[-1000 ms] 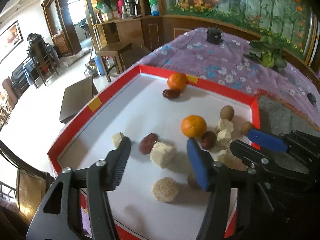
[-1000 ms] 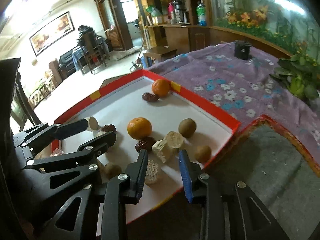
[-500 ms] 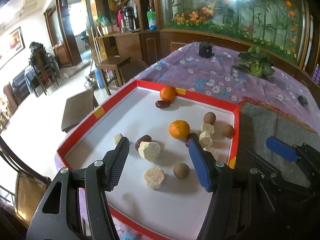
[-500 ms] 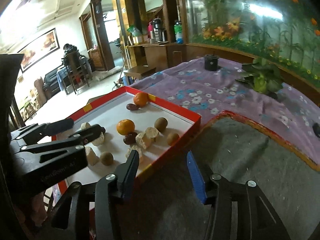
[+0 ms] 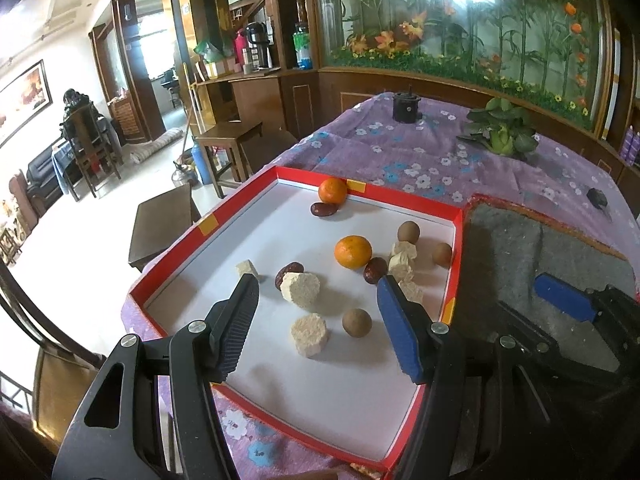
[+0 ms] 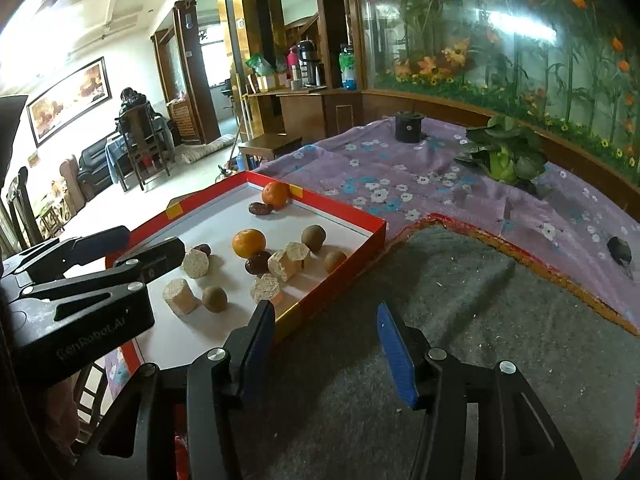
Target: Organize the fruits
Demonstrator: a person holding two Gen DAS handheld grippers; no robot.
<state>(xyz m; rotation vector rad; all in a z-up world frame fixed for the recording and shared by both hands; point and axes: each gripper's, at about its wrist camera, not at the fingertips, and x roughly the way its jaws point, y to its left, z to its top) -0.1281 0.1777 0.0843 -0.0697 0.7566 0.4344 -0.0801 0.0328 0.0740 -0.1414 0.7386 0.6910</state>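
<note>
The tabletop (image 6: 404, 184), under a purple floral cloth, carries a red-rimmed tray (image 5: 457, 256) beside a grey felt mat (image 6: 460, 320); the tray's near edge is cut off behind the left hand-held gripper (image 5: 316, 324), whose jaws are spread with nothing between them. The fruits lie loose in the tray: a mandarin (image 5: 353, 252) partly hides a red date (image 5: 374, 270). The right hand-held gripper (image 6: 326, 336) hangs over the mat, jaws opening and empty.

Beyond the tray you have a purple flowered tablecloth (image 5: 420, 160) with a grey felt mat (image 6: 460, 300) laid on it. A leafy green plant (image 5: 500, 130) and a small black pot (image 5: 405, 107) sit at its far side, below the floral mural (image 6: 500, 40).
</note>
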